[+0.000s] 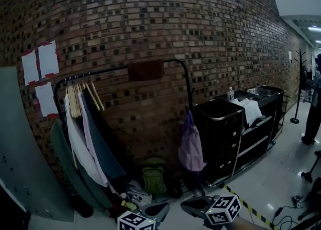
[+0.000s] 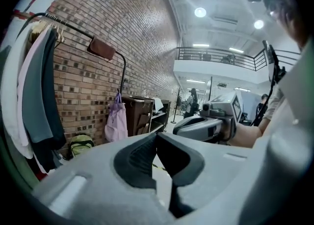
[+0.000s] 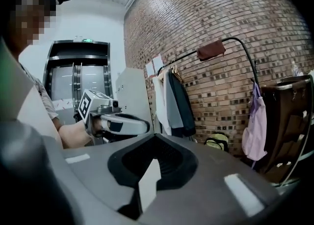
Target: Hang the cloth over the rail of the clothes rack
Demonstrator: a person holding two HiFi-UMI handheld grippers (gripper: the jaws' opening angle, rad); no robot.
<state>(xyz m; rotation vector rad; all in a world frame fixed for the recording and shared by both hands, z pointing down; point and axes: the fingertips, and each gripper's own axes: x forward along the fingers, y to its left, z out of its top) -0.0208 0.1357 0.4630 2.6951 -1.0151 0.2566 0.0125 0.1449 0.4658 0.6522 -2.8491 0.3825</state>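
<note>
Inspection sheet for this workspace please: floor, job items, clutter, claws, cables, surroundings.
Surface: pale glossy floor, dry as far as can be seen.
Job's things: brown cloth draped over the rack rail.
Clutter: hung clothes, purple bag, green backpack, black cart carrying a bottle.
Grippers: left claw shut, empty; right claw shut, empty.
Cables: loose cable on the floor at right.
Surroundings: brick wall, taped papers, person at far right.

I count one clothes rack [image 1: 113, 68], one brown cloth [image 1: 146, 70], at least three hanging garments [image 1: 83, 143], wooden hangers [image 1: 75, 101] bunched too tight to count, three paper sheets [image 1: 48, 59], one purple bag [image 1: 191, 146], one green backpack [image 1: 153, 176], one black cart [image 1: 220, 133], one bottle [image 1: 230, 93], one person [image 1: 315, 108].
</note>
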